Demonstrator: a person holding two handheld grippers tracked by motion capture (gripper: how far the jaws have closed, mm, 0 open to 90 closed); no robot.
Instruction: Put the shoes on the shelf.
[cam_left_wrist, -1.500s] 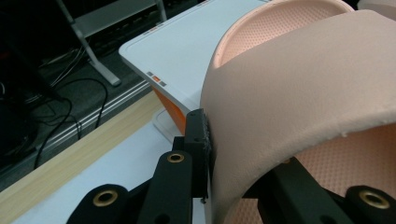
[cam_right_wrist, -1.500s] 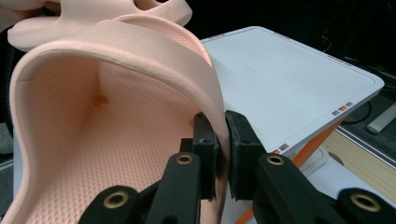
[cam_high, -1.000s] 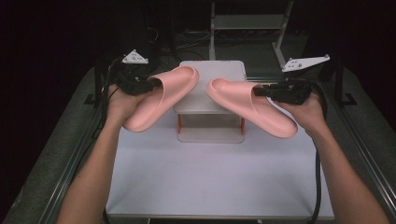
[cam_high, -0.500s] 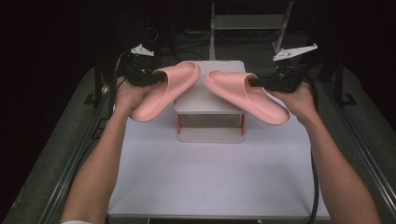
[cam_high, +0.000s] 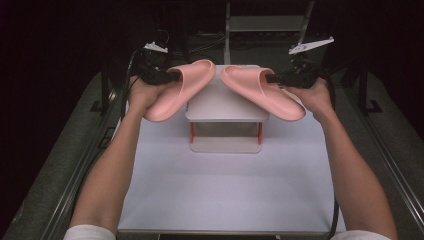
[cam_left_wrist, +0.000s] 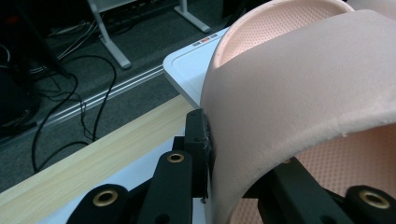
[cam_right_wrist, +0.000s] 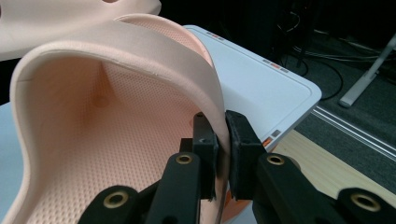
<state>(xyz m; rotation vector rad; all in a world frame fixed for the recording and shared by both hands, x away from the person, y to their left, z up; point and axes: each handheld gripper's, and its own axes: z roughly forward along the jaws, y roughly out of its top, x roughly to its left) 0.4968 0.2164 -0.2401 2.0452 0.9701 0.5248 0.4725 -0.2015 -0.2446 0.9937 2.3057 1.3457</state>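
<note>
Here, two pink slippers (cam_high: 181, 90) (cam_high: 261, 91), two grippers (cam_high: 170, 76) (cam_high: 272, 78)

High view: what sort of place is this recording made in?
Probably a lab or workshop set up for recording, not a home. A white table sits between metal rails in a dark room, loose cables run over grey carpet, and bare metal stand legs rise behind.
</note>
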